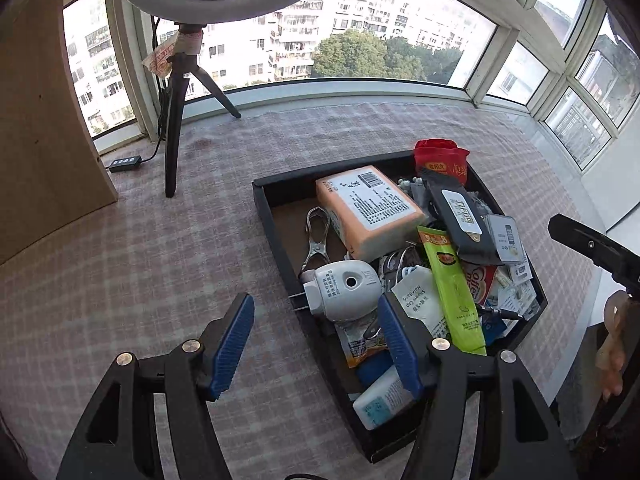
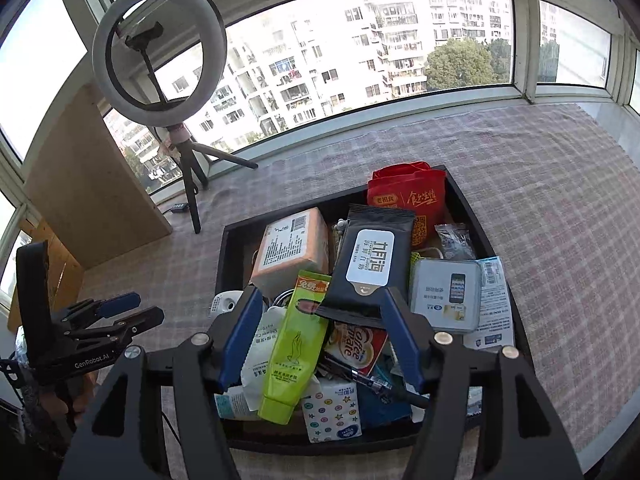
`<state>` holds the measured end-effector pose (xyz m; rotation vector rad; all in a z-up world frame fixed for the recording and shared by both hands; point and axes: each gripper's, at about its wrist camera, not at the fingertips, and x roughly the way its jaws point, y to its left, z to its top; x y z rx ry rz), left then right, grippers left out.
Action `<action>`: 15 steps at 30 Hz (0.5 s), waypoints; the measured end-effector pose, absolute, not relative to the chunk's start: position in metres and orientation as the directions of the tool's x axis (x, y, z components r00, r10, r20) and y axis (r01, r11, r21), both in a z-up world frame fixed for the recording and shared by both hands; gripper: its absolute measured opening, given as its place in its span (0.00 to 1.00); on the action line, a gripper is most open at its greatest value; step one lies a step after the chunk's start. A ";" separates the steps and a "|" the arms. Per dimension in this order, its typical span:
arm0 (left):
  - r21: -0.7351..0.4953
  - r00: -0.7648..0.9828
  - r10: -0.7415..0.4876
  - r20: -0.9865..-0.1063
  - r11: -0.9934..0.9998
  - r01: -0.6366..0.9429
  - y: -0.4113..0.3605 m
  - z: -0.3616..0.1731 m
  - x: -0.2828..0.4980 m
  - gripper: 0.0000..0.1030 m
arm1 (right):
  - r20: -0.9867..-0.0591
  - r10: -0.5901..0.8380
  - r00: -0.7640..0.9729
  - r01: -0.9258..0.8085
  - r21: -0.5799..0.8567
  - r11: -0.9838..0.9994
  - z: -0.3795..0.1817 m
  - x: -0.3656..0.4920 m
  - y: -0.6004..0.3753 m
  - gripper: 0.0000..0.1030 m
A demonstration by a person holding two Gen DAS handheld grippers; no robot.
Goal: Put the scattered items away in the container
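A black tray (image 1: 276, 216) (image 2: 230, 248) sits on the checked cloth, piled with items: an orange tissue pack (image 1: 370, 210) (image 2: 294, 250), a black wipes pack (image 1: 460, 216) (image 2: 370, 264), a green tube (image 1: 454, 292) (image 2: 294, 344), a white plug-in device (image 1: 344, 290), a red bag (image 1: 440, 158) (image 2: 408, 196) and a metal clip (image 1: 316, 236). My left gripper (image 1: 316, 348) is open and empty over the tray's near left edge. My right gripper (image 2: 322, 336) is open and empty above the tray's near end. The left gripper also shows in the right wrist view (image 2: 132, 310).
A ring light on a black tripod (image 1: 176, 120) (image 2: 188, 184) stands at the back left beside a wooden board (image 1: 44, 128) (image 2: 96, 184). A black cable controller (image 1: 125, 163) lies by the window sill. Windows curve around the far edge.
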<state>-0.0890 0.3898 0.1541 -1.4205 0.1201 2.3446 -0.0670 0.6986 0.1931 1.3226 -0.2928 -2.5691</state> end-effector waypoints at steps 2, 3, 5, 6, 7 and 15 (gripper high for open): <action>-0.115 -0.426 0.259 -0.867 -0.935 -0.336 0.366 0.154 -0.084 0.60 | -0.771 -0.315 -0.554 0.132 0.292 -0.947 0.189 -0.062 0.687 0.59; -0.113 -0.435 0.248 -0.865 -0.943 -0.313 0.353 0.155 -0.080 0.61 | -0.772 -0.320 -0.549 0.142 0.291 -0.946 0.186 -0.059 0.677 0.59; -0.112 -0.451 0.231 -0.862 -0.955 -0.275 0.328 0.155 -0.073 0.64 | -0.777 -0.325 -0.539 0.161 0.284 -0.945 0.182 -0.050 0.657 0.59; -0.112 -0.462 0.222 -0.859 -0.961 -0.252 0.315 0.157 -0.069 0.64 | -0.778 -0.331 -0.533 0.174 0.282 -0.943 0.181 -0.046 0.646 0.59; -0.111 -0.473 0.212 -0.855 -0.966 -0.232 0.303 0.158 -0.064 0.65 | -0.780 -0.338 -0.526 0.188 0.282 -0.941 0.179 -0.043 0.635 0.59; -0.066 -0.539 0.123 -0.833 -0.990 -0.124 0.222 0.174 -0.021 0.69 | -0.777 -0.411 -0.478 0.277 0.311 -0.909 0.176 -0.013 0.548 0.59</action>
